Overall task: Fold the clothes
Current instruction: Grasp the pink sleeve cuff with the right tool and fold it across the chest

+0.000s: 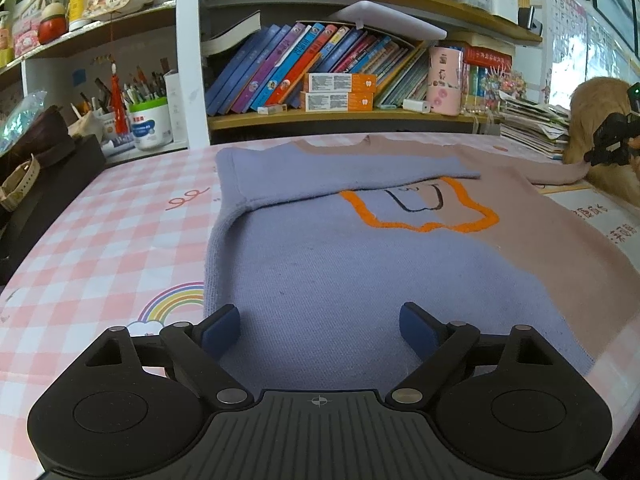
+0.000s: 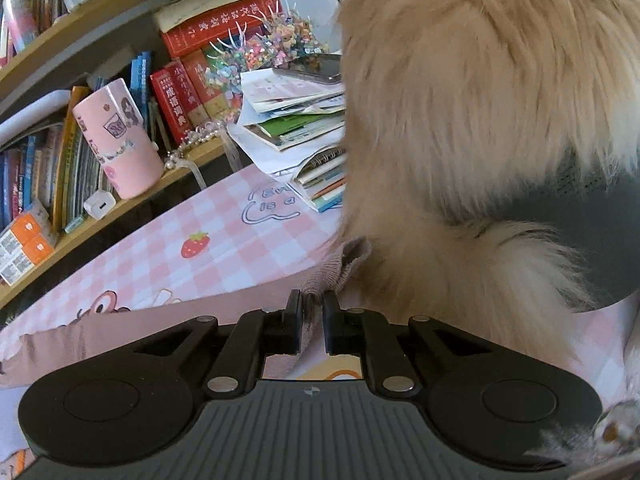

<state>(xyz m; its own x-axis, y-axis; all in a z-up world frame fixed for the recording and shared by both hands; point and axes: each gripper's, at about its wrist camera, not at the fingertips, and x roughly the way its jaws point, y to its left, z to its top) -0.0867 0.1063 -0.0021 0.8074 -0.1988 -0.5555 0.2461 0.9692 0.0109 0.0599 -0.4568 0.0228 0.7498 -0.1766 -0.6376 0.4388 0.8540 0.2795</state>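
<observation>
Where pens crowd the white tub (image 1: 150, 126), sweater (image 1: 360, 264) alongside

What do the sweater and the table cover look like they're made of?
Sweater: apparently a matte knit, wool or acrylic, with fine ribbed rows and a fuzzy raised orange outline. The right gripper pinches its beige sleeve. Table cover: probably printed vinyl or oilcloth, smooth with a slight sheen, pink check.

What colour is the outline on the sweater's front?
Orange outline on the sweater; clearest in the left wrist view.
</observation>
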